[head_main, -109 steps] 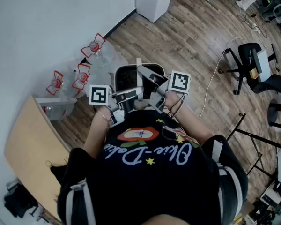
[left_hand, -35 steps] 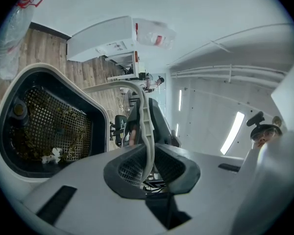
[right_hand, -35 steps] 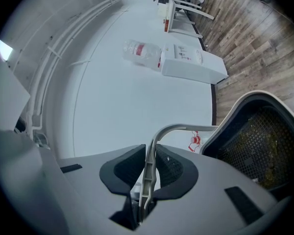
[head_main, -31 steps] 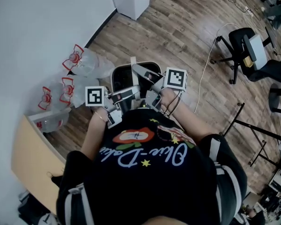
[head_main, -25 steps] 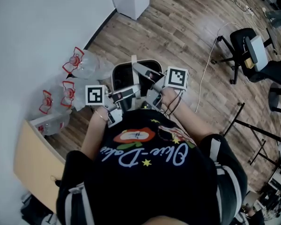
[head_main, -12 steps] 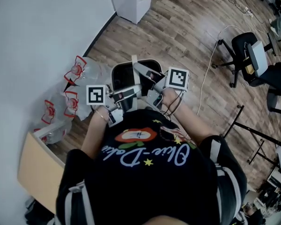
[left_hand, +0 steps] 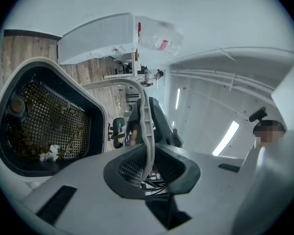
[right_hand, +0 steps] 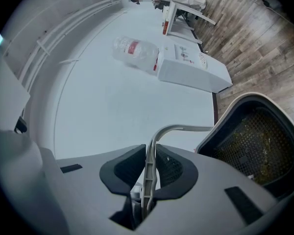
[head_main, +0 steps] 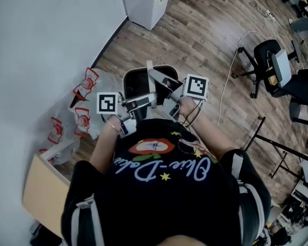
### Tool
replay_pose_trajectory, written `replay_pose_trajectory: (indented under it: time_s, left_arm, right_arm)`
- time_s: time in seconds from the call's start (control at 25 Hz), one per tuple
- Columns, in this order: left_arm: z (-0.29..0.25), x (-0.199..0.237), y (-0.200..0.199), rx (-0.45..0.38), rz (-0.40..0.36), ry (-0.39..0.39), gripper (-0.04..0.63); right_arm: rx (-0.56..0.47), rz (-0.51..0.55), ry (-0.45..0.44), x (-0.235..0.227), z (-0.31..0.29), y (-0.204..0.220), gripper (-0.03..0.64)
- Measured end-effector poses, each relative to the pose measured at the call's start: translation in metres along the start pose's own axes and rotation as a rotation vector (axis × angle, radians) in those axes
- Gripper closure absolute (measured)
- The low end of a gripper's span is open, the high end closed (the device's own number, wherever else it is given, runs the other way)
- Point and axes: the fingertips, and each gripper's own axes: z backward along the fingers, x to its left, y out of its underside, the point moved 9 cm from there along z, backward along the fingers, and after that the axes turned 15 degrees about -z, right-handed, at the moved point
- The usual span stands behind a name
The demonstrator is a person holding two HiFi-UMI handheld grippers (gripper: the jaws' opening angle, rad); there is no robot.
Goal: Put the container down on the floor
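While you carry the container (head_main: 136, 85) at 12 o'clock off your chest, little print can be read. The pale cursive line across your black shirt (head_main: 164, 173) is too loose to spell with confidence. The red labels on the clear plastic bottles (head_main: 84, 88) are too small to read. Each gripper's cube shows only a black square marker.

Your left gripper (head_main: 146, 99) has its jaws pressed together on the thin white handle (left_hand: 146, 126). Your right gripper (head_main: 161, 81) pinches the same kind of white bar (right_hand: 179, 128) in the same way. The container has a white rim (left_hand: 95, 106) and a dark mesh inside with scraps on it. It hangs off those bars, and no view shows its base (so I cannot tell whether it touches the floor).

Against the frame of 4.4 seconds ago, both grips and the container's place before you are unchanged. The bottles have slid from 11 o'clock of the container round to 9 o'clock. The wooden board (head_main: 43, 199) shows less of itself at 8 o'clock.

The wall runs along your 9 to 11 o'clock, with the bottles just beside the container on that side. A white cabinet (head_main: 146, 1) stands at 12 o'clock. An office chair (head_main: 269, 60) and a white cable (head_main: 230, 83) lie at 2 o'clock. Bare wood floor (head_main: 200, 40) opens between 12 and 2 o'clock.
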Motion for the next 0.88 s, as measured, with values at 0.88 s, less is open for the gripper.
replay_pose_trajectory:
  time_s: [0.88]
  left_arm:
    - [0.040,0.031,-0.090,0.013,-0.003,0.063,0.549]
  right_arm:
    - [-0.053,0.015,0.034,0.020,-0.094,-0.024,0.563]
